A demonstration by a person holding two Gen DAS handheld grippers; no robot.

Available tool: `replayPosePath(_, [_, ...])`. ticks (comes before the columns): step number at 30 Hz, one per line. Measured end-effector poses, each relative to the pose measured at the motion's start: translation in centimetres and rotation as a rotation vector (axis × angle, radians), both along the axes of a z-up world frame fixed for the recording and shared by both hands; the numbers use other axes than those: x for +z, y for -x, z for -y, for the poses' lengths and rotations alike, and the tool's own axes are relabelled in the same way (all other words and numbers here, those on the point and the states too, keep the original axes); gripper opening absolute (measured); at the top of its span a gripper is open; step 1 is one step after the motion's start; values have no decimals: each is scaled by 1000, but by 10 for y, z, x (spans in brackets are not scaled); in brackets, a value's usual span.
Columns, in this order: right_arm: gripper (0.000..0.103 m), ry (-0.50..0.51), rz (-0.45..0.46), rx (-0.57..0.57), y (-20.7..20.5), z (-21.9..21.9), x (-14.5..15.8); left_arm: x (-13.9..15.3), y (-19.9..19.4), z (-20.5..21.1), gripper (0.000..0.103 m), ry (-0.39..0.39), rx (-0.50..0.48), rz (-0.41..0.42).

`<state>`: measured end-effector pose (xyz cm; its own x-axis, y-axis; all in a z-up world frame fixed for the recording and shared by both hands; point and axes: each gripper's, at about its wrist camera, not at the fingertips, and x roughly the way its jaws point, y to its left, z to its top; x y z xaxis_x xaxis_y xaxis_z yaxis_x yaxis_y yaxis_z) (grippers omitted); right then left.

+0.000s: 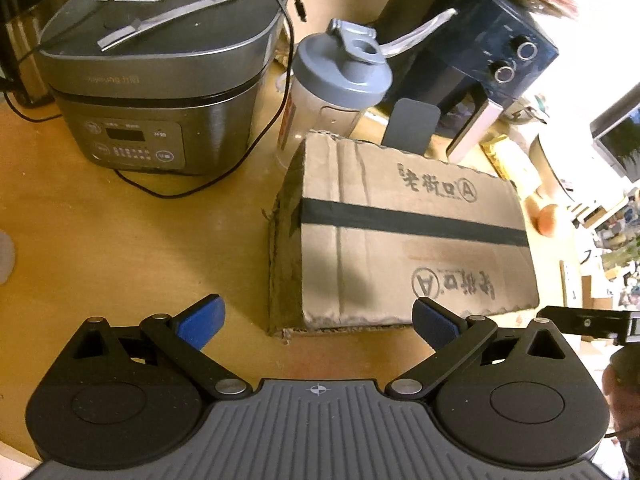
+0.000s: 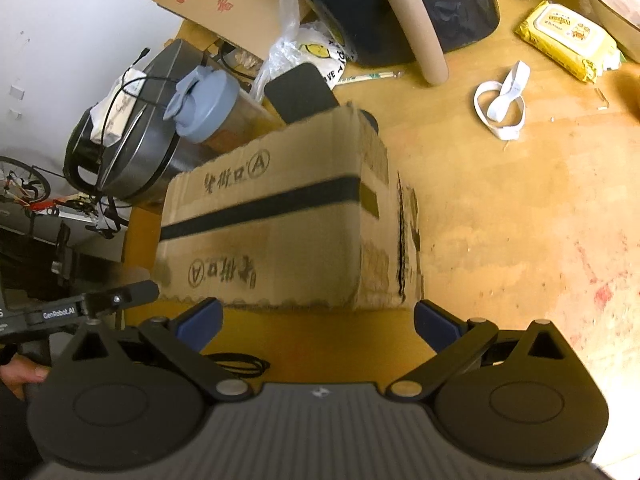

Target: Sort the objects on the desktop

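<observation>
A cardboard box (image 1: 408,232) with a black tape stripe and stamped characters lies on the wooden table; it also shows in the right wrist view (image 2: 280,224). My left gripper (image 1: 318,324) is open and empty, just in front of the box's near left corner. My right gripper (image 2: 318,322) is open and empty, just in front of the box's near right end. A shaker bottle (image 1: 336,88) with a grey lid stands behind the box, also in the right wrist view (image 2: 208,108). A dark flat phone-like slab (image 1: 410,126) leans behind the box, also in the right wrist view (image 2: 300,94).
A grey rice cooker (image 1: 156,92) with a cable stands at the back left. A dark blue air fryer (image 1: 476,56) stands at the back right. A white strap (image 2: 502,104), a yellow wipes pack (image 2: 568,42), a cardboard tube (image 2: 420,36) and a plastic bag (image 2: 304,48) lie on the table.
</observation>
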<state>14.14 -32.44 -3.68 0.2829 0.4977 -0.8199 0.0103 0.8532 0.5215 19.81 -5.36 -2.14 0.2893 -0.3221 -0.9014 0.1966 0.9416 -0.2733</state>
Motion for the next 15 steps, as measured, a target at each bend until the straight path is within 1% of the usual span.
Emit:
replayPosePath(7, [103, 5, 22, 13, 27, -4, -1, 12, 30, 4, 103, -36, -26, 74])
replayPosePath(12, [103, 11, 62, 21, 50, -7, 4, 19, 56, 10, 103, -68, -45, 138])
replayPosePath(15, [103, 13, 93, 27, 65, -8, 8, 23, 71, 11, 103, -73, -52, 166])
